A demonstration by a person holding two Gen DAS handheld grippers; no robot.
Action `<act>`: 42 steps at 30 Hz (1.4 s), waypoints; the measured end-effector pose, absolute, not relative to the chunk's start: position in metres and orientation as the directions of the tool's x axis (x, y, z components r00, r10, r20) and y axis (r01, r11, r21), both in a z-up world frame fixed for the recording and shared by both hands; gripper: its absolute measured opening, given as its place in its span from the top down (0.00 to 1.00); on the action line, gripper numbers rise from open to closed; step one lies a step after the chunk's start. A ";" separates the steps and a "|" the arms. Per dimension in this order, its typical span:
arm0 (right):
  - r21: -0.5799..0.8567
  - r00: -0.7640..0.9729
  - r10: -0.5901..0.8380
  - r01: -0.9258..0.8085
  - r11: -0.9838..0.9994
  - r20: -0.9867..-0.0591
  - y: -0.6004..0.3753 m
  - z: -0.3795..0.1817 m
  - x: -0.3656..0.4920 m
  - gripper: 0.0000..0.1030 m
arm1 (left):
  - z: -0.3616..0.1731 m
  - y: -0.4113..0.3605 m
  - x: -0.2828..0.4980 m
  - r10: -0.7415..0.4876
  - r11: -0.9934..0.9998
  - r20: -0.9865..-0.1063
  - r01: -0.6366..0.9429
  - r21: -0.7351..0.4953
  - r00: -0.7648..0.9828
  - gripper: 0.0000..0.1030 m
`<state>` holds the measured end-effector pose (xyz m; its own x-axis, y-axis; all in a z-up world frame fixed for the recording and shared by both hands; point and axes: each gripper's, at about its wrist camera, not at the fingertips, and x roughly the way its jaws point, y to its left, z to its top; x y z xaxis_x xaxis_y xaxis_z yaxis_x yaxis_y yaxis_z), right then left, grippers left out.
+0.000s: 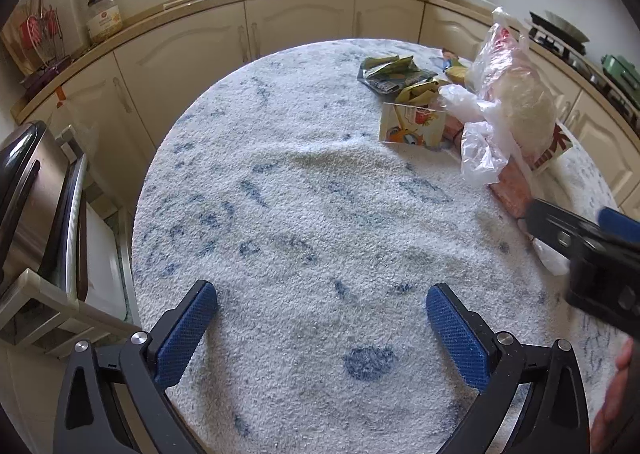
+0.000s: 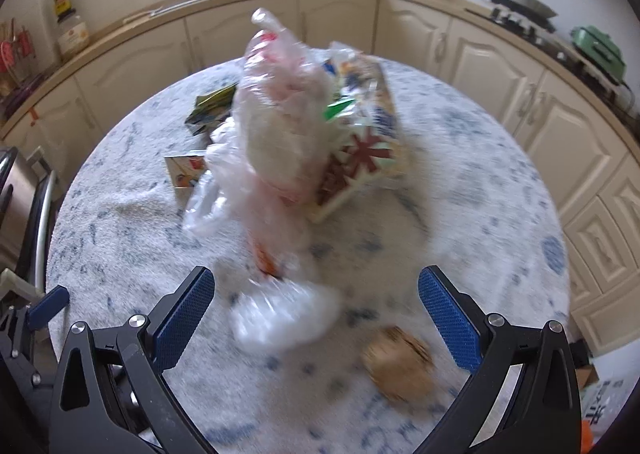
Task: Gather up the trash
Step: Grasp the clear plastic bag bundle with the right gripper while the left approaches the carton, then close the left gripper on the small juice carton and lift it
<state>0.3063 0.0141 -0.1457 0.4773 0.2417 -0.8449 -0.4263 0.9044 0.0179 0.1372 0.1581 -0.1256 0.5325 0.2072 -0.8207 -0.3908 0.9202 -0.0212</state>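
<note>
While both grippers hang over the round table [image 1: 280,213] with its white and blue cloth, the left gripper [image 1: 322,328] has its fingers spread wide and holds nothing. The right gripper [image 2: 316,318] is spread too, with a blurred brown piece [image 2: 398,364] lying between its fingers. Further away stands the clear plastic bag [image 2: 280,125], and beside it lie a carton [image 1: 412,125] and crumpled wrappers [image 1: 394,71].

On the round table [image 1: 280,181], wrappers [image 1: 394,73] lie behind a carton [image 1: 412,125], left of the plastic bag [image 1: 508,101].
</note>
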 end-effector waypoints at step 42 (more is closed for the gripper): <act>0.259 0.314 0.453 -0.502 0.826 -0.834 0.010 -0.163 0.336 0.53 | -0.131 0.190 0.292 0.051 0.974 -0.824 -0.211 -0.084 0.564 0.12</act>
<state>0.3359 0.0098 -0.1632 0.3145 0.4526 -0.8344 -0.5016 0.8255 0.2587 0.2917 0.1901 -0.1315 0.5636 0.0508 -0.8245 -0.2107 0.9739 -0.0839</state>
